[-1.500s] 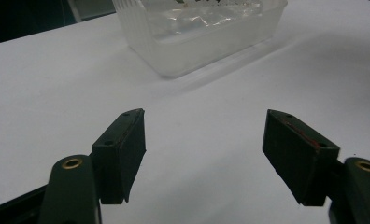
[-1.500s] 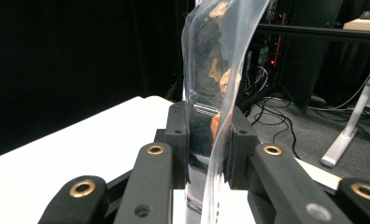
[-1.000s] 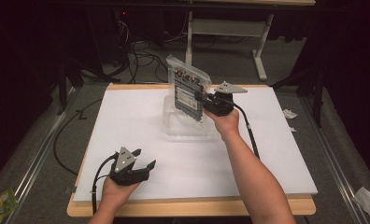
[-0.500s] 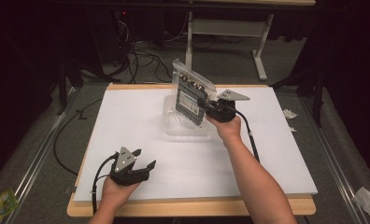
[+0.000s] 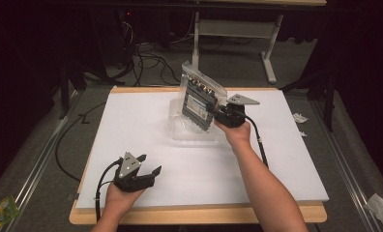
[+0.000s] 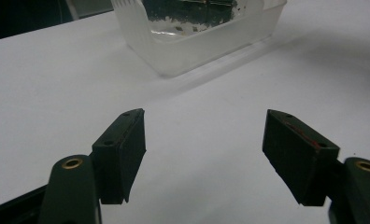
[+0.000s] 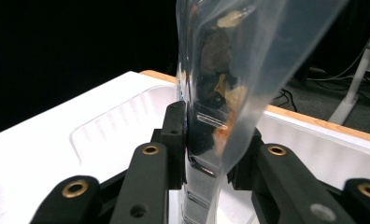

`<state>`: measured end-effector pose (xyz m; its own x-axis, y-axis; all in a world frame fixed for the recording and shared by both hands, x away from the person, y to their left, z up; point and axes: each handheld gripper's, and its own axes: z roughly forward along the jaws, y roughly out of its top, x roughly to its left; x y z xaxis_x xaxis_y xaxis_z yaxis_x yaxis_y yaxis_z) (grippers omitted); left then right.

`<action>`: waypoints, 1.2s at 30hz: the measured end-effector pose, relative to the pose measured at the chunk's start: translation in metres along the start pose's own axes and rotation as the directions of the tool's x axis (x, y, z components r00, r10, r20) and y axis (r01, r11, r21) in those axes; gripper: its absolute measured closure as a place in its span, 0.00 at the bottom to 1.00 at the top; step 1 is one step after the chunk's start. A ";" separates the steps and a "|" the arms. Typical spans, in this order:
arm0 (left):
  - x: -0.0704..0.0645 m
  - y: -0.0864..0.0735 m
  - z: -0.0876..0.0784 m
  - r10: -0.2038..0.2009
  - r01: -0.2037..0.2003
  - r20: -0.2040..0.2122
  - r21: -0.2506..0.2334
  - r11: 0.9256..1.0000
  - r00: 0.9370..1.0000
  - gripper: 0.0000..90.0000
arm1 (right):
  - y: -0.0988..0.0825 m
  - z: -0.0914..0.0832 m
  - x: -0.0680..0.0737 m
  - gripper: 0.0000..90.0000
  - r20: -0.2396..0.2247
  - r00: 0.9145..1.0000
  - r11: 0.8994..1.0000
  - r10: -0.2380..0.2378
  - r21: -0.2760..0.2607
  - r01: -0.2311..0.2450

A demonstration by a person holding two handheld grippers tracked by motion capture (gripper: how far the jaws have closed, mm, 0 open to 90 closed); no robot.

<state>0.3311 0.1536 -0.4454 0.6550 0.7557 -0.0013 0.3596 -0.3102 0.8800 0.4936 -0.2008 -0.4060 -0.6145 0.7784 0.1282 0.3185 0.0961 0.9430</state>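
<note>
Holding a bagged electronic module [image 5: 198, 102] upright over a clear plastic bin [image 5: 180, 126] at the far middle of the counter [image 5: 131, 125], the right tool [image 5: 217, 114] is clamped on the bag's near edge; the right gripper view shows both jaws pressed against bag and dark part inside. Left tool [image 5: 148, 172] rests near the front-left edge, jaws wide apart, holding nothing, well apart from the bin.

Handling guess: rigid board-like part inside a slick, thin clear bag [image 7: 239, 70]; film looks slippery and floppy above the part, so grip through the film onto the stiff body, not the loose flap. Probably light, likely fragile connectors along the top edge.

Pale label on the module's face, text too small to read. No brand legible.
</note>
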 end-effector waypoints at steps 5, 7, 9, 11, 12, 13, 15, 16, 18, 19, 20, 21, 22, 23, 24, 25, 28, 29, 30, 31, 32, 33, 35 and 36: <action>0.001 0.000 0.000 -0.004 0.004 0.000 -0.001 1.000 1.000 0.34 | 0.006 0.000 0.000 0.61 -0.007 1.000 1.000 0.012 0.010 -0.012; 0.001 0.000 0.000 -0.003 0.003 0.000 0.000 1.000 1.000 0.34 | 0.008 -0.001 -0.001 0.51 -0.008 1.000 1.000 0.022 0.007 -0.022; 0.001 0.000 0.000 -0.003 0.003 0.000 -0.001 1.000 1.000 0.34 | 0.009 -0.001 -0.001 0.46 -0.014 0.999 0.999 0.032 0.005 -0.032; 0.001 0.000 0.000 -0.002 0.002 -0.001 0.000 1.000 1.000 0.34 | 0.013 -0.004 -0.003 0.29 0.000 0.998 0.998 0.061 -0.002 -0.061; 0.001 0.000 0.000 -0.001 0.001 -0.001 0.001 1.000 1.000 0.34 | 0.013 -0.005 -0.003 0.27 0.012 0.998 0.998 0.058 -0.001 -0.058; 0.001 0.000 0.000 -0.001 0.001 -0.001 0.001 1.000 1.000 0.34 | 0.013 -0.005 -0.003 0.27 0.012 0.998 0.998 0.058 -0.001 -0.058; 0.000 0.000 0.000 -0.002 0.002 0.001 0.000 1.000 1.000 0.34 | 0.015 -0.008 -0.003 0.21 0.024 0.999 0.999 0.042 0.013 -0.042; 0.000 0.000 0.000 0.000 0.000 0.002 0.000 1.000 1.000 0.34 | 0.015 -0.009 -0.002 0.20 0.026 0.999 0.999 0.038 0.024 -0.039; 0.000 0.000 0.001 0.000 0.000 0.005 0.001 1.000 1.000 0.34 | 0.016 -0.012 -0.002 0.17 0.029 0.999 0.999 0.029 0.031 -0.030; 0.000 0.000 0.001 0.001 -0.001 0.006 0.001 1.000 1.000 0.34 | 0.016 -0.015 -0.001 0.17 0.033 0.999 0.999 0.032 0.033 -0.033; 0.000 0.000 0.002 0.001 -0.001 0.006 0.002 1.000 1.000 0.34 | 0.015 -0.017 -0.001 0.17 0.032 0.999 0.999 0.032 0.026 -0.032; 0.000 0.000 0.002 0.001 -0.001 0.006 0.002 1.000 1.000 0.34 | 0.015 -0.017 -0.001 0.17 0.032 0.999 0.999 0.032 0.026 -0.032; -0.001 0.000 0.002 0.000 0.000 0.008 0.000 1.000 1.000 0.34 | 0.014 -0.023 -0.001 0.17 0.035 0.999 0.999 0.027 0.023 -0.028; -0.001 0.000 0.002 0.000 0.000 0.008 0.000 1.000 1.000 0.34 | 0.014 -0.023 -0.001 0.17 0.035 0.999 0.999 0.027 0.023 -0.028; -0.002 0.001 0.003 0.002 -0.002 0.008 -0.002 1.000 1.000 0.34 | 0.013 -0.030 -0.001 0.17 0.034 0.999 0.999 0.025 0.020 -0.026; -0.002 0.001 0.003 0.006 -0.006 0.008 -0.001 1.000 1.000 0.34 | 0.012 -0.033 0.000 0.17 0.040 0.999 1.000 0.023 0.020 -0.024; -0.002 0.001 0.003 0.009 -0.009 0.012 0.003 1.000 1.000 0.34 | 0.010 -0.044 0.001 0.17 0.065 0.998 1.000 0.007 0.027 -0.009; -0.002 0.001 0.004 0.011 -0.011 0.011 0.004 1.000 1.000 0.34 | 0.009 -0.048 0.001 0.17 0.061 0.998 1.000 0.011 0.021 -0.012; -0.003 0.001 0.004 0.011 -0.011 0.011 0.004 1.000 1.000 0.34 | 0.008 -0.053 0.002 0.17 0.058 0.998 1.000 0.009 0.016 -0.010; -0.003 0.001 0.004 0.011 -0.011 0.011 0.004 1.000 1.000 0.34 | 0.008 -0.053 0.002 0.17 0.058 0.998 1.000 0.009 0.016 -0.010; -0.003 0.001 0.004 0.015 -0.015 0.012 0.008 1.000 1.000 0.34 | 0.007 -0.061 0.004 0.16 0.056 0.998 1.000 0.003 0.006 -0.004; -0.003 0.001 0.004 0.015 -0.015 0.012 0.008 1.000 1.000 0.34 | 0.007 -0.065 0.004 0.16 0.054 0.999 1.000 0.007 0.002 -0.007; -0.004 0.001 0.005 0.016 -0.016 0.012 0.009 1.000 1.000 0.34 | 0.006 -0.069 0.005 0.15 0.048 0.999 1.000 0.011 -0.005 -0.010; -0.005 0.001 0.005 0.019 -0.019 0.013 0.009 1.000 1.000 0.34 | 0.005 -0.077 0.007 0.14 0.045 0.999 1.000 0.008 -0.011 -0.008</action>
<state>0.3315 0.1469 -0.4466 0.6701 0.7422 0.0091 0.3534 -0.3298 0.8754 0.4356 -0.2429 -0.3770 -0.5788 0.8063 0.1220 0.3152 0.0832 0.9454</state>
